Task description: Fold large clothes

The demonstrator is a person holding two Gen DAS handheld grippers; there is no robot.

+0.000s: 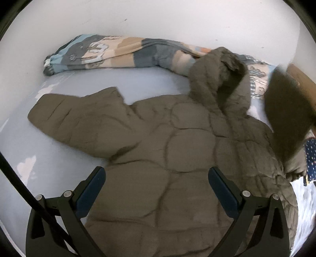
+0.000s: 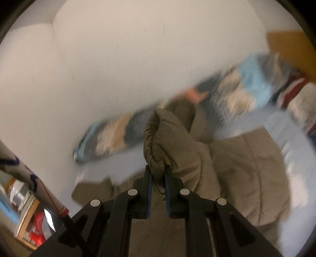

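Note:
An olive-brown quilted hooded jacket [image 1: 177, 150] lies spread on a pale blue bed sheet [image 1: 35, 142], one sleeve [image 1: 79, 118] stretched out to the left and the hood [image 1: 219, 79] at the far right. My left gripper [image 1: 157, 176] is open, just above the jacket's lower body. My right gripper [image 2: 158, 170] is shut on the cuff of the other sleeve [image 2: 164, 138] and holds it raised above the jacket body [image 2: 246, 178]. That raised sleeve shows blurred in the left wrist view [image 1: 286, 110].
A rolled patterned blanket [image 1: 110, 51] in blue, grey and tan lies along the white wall [image 1: 158, 17] at the far side of the bed. A wooden headboard [image 1: 302, 79] is at the right. A shelf with clutter [image 2: 29, 221] stands beside the bed.

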